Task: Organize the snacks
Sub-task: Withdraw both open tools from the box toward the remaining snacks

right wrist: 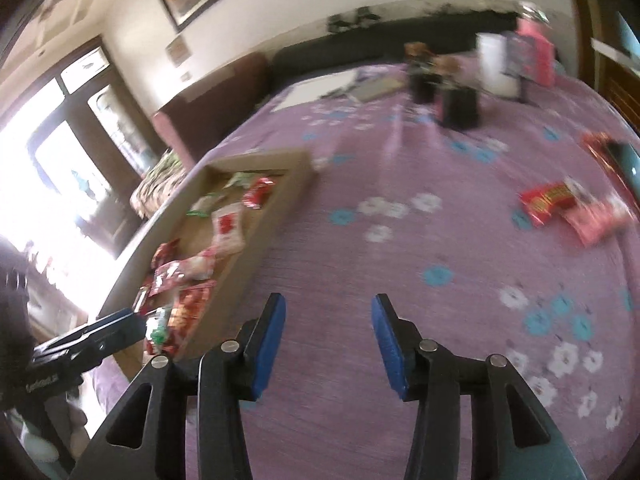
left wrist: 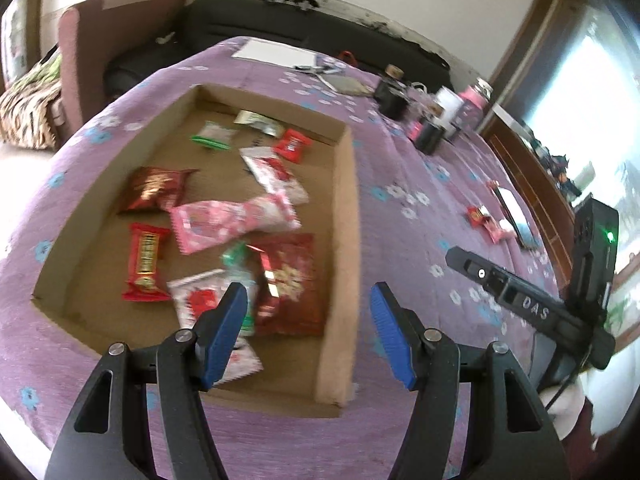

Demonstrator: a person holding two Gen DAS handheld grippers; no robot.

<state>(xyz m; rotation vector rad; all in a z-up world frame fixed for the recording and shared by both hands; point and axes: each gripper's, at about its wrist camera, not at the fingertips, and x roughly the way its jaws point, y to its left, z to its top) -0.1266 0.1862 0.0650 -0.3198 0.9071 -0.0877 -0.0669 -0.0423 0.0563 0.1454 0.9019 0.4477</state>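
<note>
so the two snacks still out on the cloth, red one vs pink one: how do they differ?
Colour: the red snack has a red wrapper with gold print; the pink snack is pink.
Place: the red snack lies nearer the cardboard box; the pink snack lies past it, toward the table edge.
Edges: the pink snack's are blurred; the red snack's read a little more clearly.
Shared: both lie flat on the purple cloth, side by side, outside the box, untouched by either gripper.

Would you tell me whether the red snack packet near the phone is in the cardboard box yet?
Out. The red snack packet lies on the purple tablecloth, apart from the cardboard box.
</note>
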